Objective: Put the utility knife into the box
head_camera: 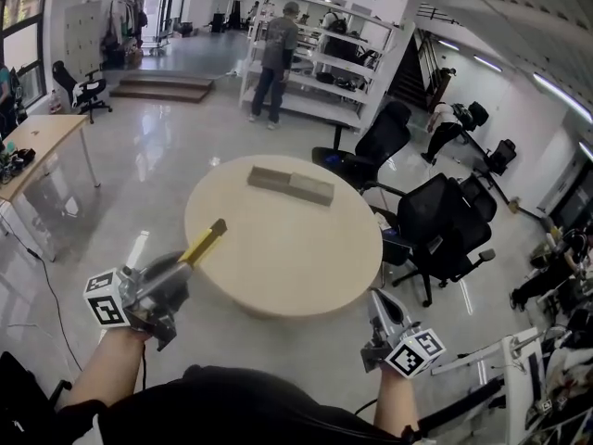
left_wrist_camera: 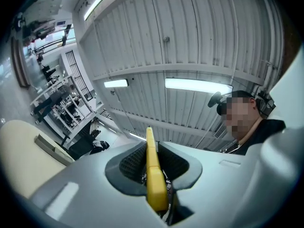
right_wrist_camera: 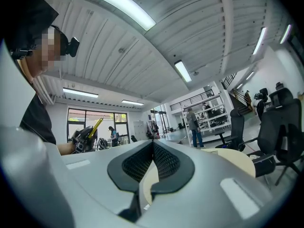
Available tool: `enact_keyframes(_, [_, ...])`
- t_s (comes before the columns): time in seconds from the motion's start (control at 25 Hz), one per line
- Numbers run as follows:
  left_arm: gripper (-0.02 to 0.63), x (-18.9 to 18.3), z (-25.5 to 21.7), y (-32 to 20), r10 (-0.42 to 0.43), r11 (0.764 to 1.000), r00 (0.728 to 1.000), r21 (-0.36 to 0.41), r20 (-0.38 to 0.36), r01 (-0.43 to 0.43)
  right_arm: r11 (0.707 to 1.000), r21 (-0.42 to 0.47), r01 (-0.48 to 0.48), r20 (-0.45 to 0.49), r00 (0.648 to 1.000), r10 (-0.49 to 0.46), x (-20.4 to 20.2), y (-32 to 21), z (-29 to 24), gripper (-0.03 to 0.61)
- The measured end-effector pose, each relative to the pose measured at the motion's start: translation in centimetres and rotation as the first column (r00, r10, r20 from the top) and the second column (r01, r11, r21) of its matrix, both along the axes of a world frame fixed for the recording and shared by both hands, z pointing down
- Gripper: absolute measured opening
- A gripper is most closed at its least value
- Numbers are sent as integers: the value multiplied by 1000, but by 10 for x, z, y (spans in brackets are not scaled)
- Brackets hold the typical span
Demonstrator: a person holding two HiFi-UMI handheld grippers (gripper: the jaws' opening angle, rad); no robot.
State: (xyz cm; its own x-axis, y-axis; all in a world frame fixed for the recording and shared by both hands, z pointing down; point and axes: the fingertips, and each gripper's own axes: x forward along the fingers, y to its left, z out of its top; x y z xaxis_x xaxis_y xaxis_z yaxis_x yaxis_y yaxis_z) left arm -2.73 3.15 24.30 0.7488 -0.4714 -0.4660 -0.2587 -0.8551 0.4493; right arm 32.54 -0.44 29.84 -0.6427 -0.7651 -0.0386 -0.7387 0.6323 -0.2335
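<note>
In my left gripper (head_camera: pixel 183 265) is a yellow utility knife (head_camera: pixel 205 241); the jaws are shut on its handle and the blade end sticks up past them. In the left gripper view the knife (left_wrist_camera: pixel 153 167) stands on edge between the black pads. A flat grey box (head_camera: pixel 290 185) lies on the far side of the round beige table (head_camera: pixel 278 262), well ahead of both grippers; the left gripper view shows the box (left_wrist_camera: pixel 50 148) at the left. My right gripper (head_camera: pixel 378 300) hovers off the table's near right edge. Its jaws are shut with nothing between them (right_wrist_camera: pixel 153 159).
Black office chairs (head_camera: pixel 435 225) crowd the table's right side. A person (head_camera: pixel 275 58) stands at white shelving (head_camera: pixel 324 63) in the back. A wooden desk (head_camera: pixel 37 146) is at the left. Glossy floor (head_camera: pixel 148 174) surrounds the table.
</note>
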Motion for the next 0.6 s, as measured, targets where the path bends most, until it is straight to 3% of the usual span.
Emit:
enact_keyframes(0.2, [72,-13,12,-53,48,999,998,2,-28,-48,999,7,-39,-38,999,39,-13,-37,-3,15])
enact_keyframes(0.6, [72,-76,-1,-211,201,978,978,62,-49,-198,974,64,-216,-64,973,220,-69,-132,-41,15])
